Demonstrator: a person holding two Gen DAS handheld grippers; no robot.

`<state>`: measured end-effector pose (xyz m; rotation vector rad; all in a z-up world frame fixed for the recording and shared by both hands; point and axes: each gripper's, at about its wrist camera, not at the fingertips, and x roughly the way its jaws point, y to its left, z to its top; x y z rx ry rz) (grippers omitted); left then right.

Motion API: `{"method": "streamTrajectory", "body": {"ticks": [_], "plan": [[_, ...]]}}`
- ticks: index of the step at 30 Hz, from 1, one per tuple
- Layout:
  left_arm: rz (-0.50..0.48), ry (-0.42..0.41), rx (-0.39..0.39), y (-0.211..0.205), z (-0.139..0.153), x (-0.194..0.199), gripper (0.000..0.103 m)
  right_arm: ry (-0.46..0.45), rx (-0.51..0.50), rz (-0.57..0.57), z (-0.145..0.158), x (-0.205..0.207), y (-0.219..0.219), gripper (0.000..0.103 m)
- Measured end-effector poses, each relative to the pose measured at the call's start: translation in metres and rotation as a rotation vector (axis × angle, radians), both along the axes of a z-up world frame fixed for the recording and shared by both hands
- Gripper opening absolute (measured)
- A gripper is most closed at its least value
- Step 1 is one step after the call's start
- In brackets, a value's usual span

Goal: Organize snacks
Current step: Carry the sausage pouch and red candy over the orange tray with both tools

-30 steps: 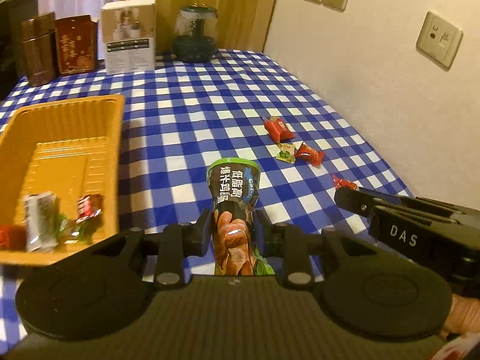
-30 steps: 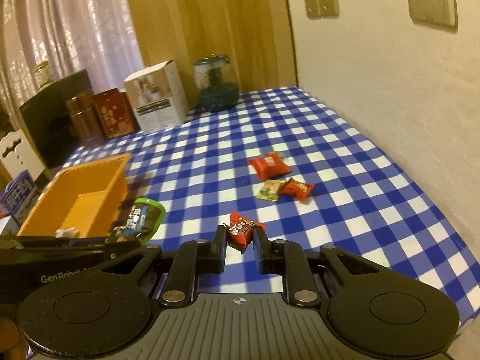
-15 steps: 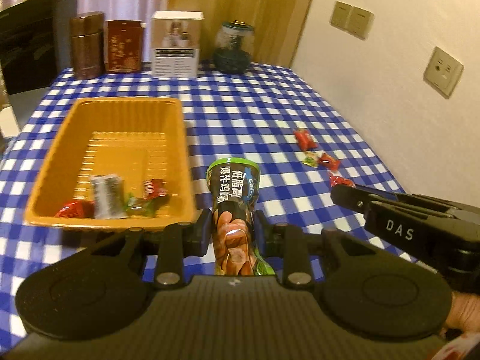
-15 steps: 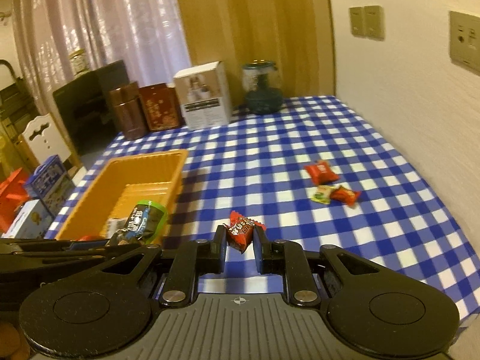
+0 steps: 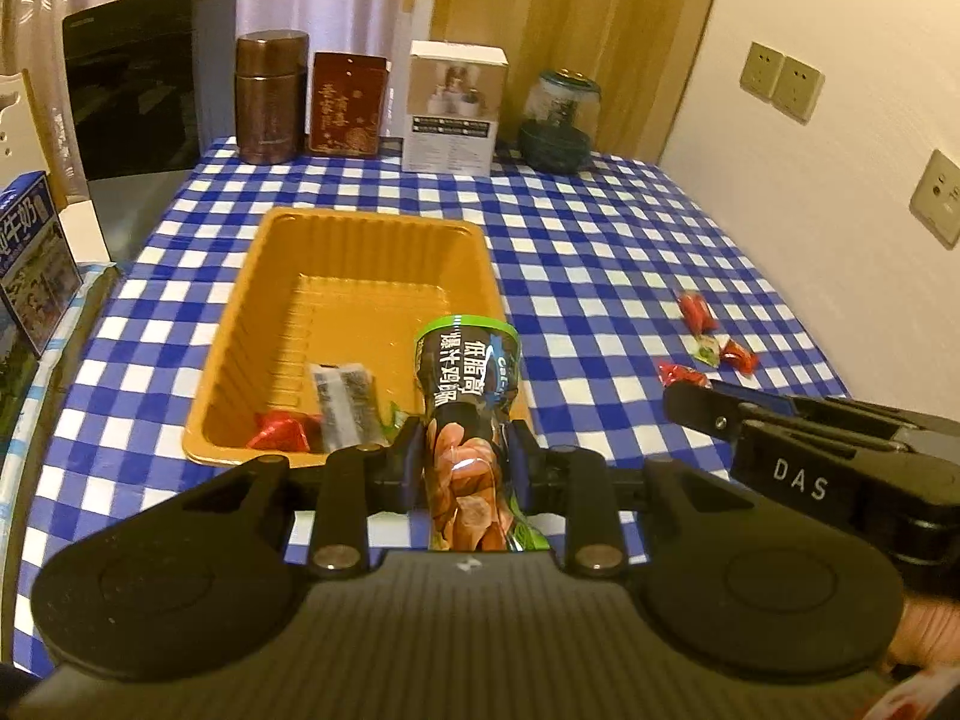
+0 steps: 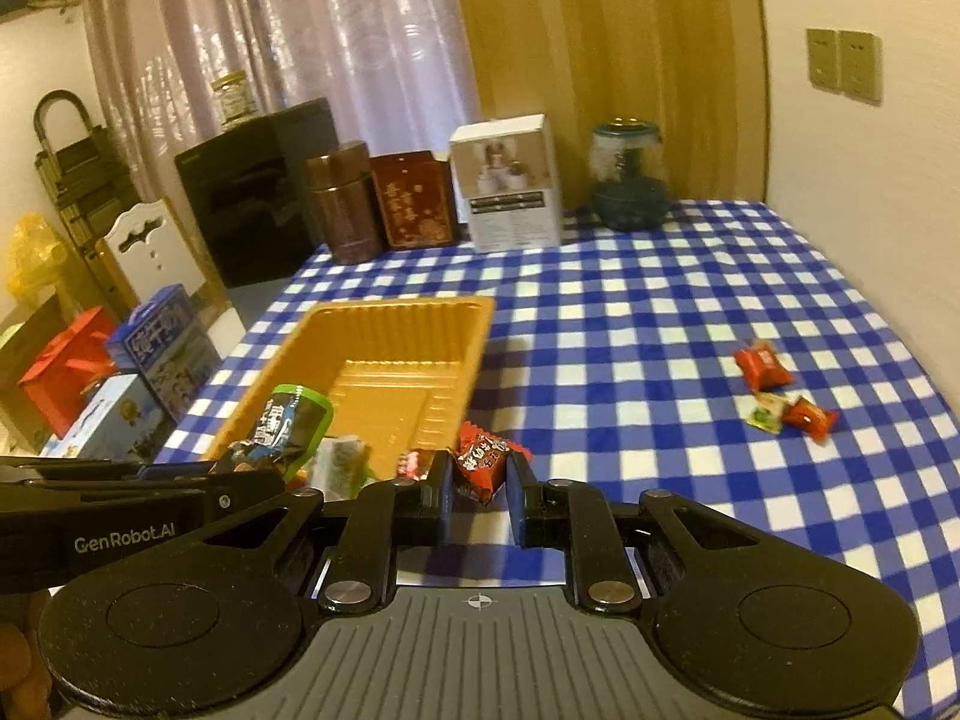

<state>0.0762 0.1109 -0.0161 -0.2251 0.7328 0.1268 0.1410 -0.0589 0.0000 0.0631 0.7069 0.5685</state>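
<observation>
My left gripper (image 5: 463,450) is shut on a tall dark snack pack with a green top (image 5: 468,396), held over the near right corner of the orange tray (image 5: 360,240). The tray holds a red candy (image 5: 279,429) and a grey-and-black packet (image 5: 345,399). My right gripper (image 6: 480,474) is shut on a red wrapped candy (image 6: 483,459), just right of the tray (image 6: 390,312) above the checked cloth. In the right wrist view the left gripper (image 6: 198,480) and its pack (image 6: 288,426) show at the left. Three more candies (image 6: 765,366) (image 6: 807,417) (image 6: 765,411) lie near the wall.
At the table's far edge stand a brown canister (image 5: 267,96), a dark red box (image 5: 348,102), a white box (image 5: 453,114) and a glass jar (image 5: 555,120). A white wall with sockets (image 5: 780,81) bounds the right. Cartons (image 6: 162,348) sit beyond the left table edge.
Both grippers have pulled back, risen and swung left with their snacks still held. The tray has come from the left edge to the middle of the view, under the left gripper's pack.
</observation>
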Motion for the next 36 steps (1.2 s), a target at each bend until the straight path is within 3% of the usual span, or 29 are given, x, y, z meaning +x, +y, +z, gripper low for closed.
{"method": "streamTrajectory", "body": {"ticks": [16,26,36], "plan": [[0.059,-0.009,-0.012,0.048,0.006,0.010,0.026,0.005,0.003,0.057,-0.004,0.017,0.042,0.019],[0.068,-0.008,0.009,0.089,0.010,0.049,0.026,0.018,0.008,0.078,-0.010,0.049,0.073,0.019],[0.052,0.038,0.019,0.110,-0.010,0.089,0.026,0.038,0.005,0.099,-0.025,0.084,0.106,0.019]]}}
